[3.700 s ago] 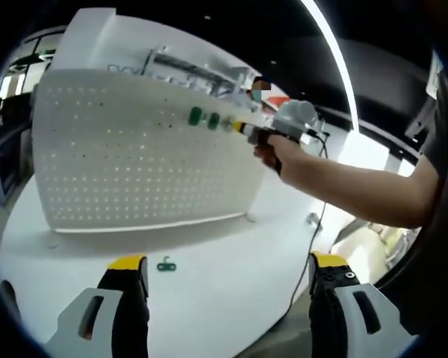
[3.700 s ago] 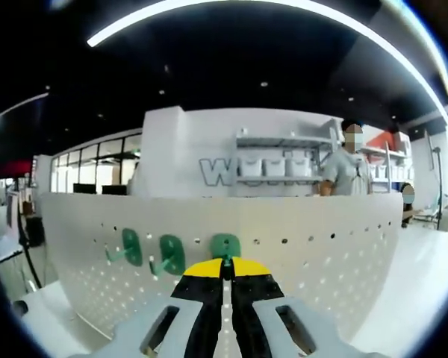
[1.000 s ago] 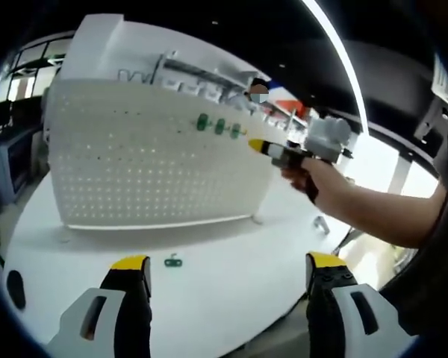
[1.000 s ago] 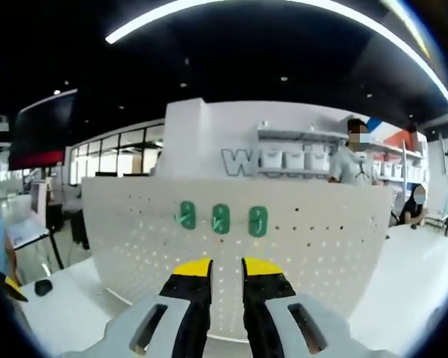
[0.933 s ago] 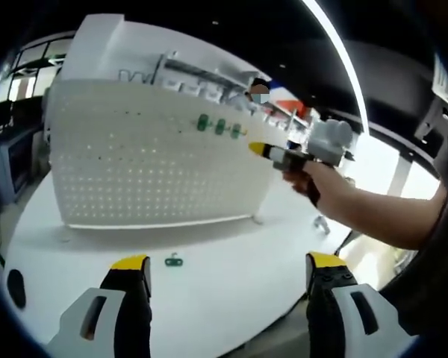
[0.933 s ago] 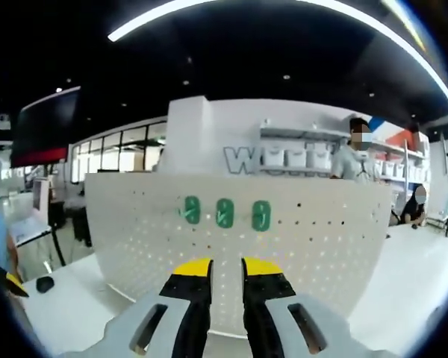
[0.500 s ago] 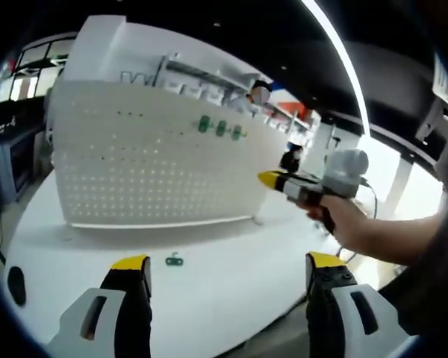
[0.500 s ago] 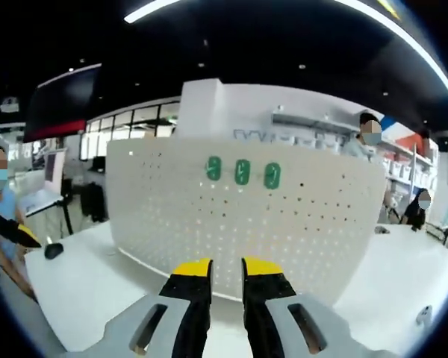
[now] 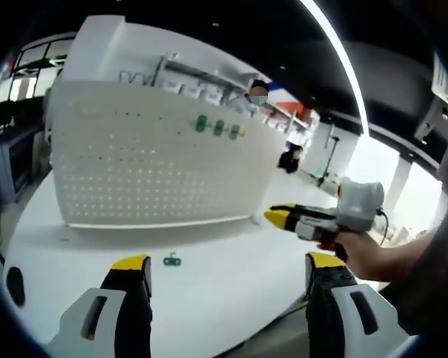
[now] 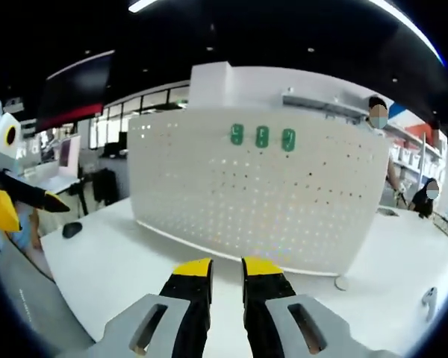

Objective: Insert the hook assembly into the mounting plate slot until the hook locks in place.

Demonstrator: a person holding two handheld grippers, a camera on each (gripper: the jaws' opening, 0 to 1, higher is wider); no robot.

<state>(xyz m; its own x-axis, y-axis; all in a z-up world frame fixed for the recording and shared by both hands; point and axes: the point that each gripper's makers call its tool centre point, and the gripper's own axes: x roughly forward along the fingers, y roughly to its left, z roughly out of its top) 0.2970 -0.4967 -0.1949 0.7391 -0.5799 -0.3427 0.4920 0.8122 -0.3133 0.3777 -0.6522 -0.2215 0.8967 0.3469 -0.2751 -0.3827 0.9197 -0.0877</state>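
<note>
A white pegboard mounting plate [image 9: 149, 168] [image 10: 254, 201] stands upright on the white table [image 9: 231, 276]. Three green hooks [image 10: 262, 136] sit in a row in its upper holes, also seen as green hooks [image 9: 219, 127] in the left gripper view. One more green hook [image 9: 169, 260] lies flat on the table in front of the board. My left gripper [image 9: 228, 267] is low over the table's near edge, jaws wide open and holding nothing. My right gripper [image 10: 226, 267] is well back from the board, jaws slightly apart and holding nothing; in the left gripper view the right gripper [image 9: 282, 218] comes in from the right in a hand.
A small black object [image 10: 72, 229] lies on the table's left part. A white foot [image 10: 342, 283] props the board's right corner. A person [image 10: 381, 123] stands behind the board near shelves. The left gripper [image 10: 15, 198] shows at the left edge of the right gripper view.
The right gripper, earlier shut on the third hook at the board, has let go and drawn back and down. The left gripper has stayed in place.
</note>
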